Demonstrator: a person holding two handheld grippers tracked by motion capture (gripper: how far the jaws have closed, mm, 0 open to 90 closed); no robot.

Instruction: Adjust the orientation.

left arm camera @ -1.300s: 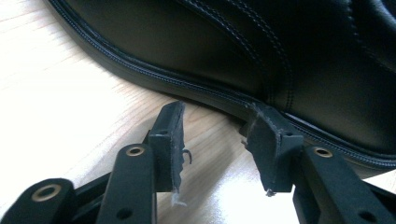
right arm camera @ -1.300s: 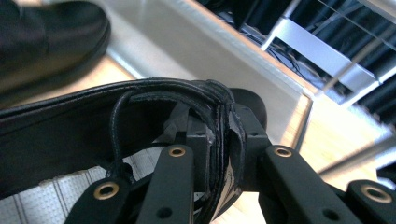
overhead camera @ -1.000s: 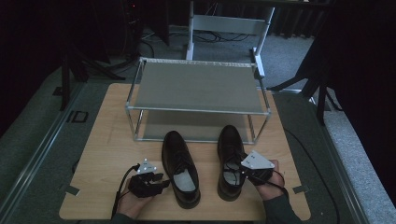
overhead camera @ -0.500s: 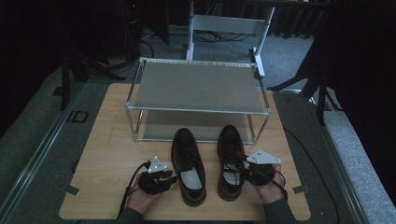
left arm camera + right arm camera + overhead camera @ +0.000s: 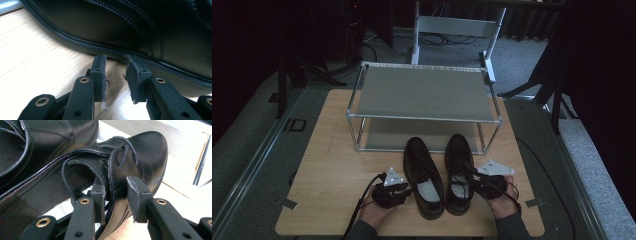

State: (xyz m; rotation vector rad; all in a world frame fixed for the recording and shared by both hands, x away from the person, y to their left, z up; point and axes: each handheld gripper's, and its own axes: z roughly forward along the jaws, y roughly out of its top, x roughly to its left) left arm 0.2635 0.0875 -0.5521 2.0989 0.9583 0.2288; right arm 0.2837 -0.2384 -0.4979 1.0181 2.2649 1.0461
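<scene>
The right shoe's side wall is seen between the open jaws of the right gripper, not yet pinched. The left shoe lies just past the open left gripper, lengthwise across its tips.

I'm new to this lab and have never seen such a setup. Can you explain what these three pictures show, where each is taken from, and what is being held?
No robot here: a person holds a two-jaw gripper in each hand. The high view looks down on a wooden table from above the person's side. On it stand a metal two-shelf rack and, in front, a left shoe and a right shoe, both black. The other two pictures come from cameras riding on the grippers, looking along their black jaws. The left gripper is open, its jaws at the left shoe's sole edge, gripping nothing. The right gripper is open around the right shoe's side wall, one jaw inside, one outside, not yet closed.
</scene>
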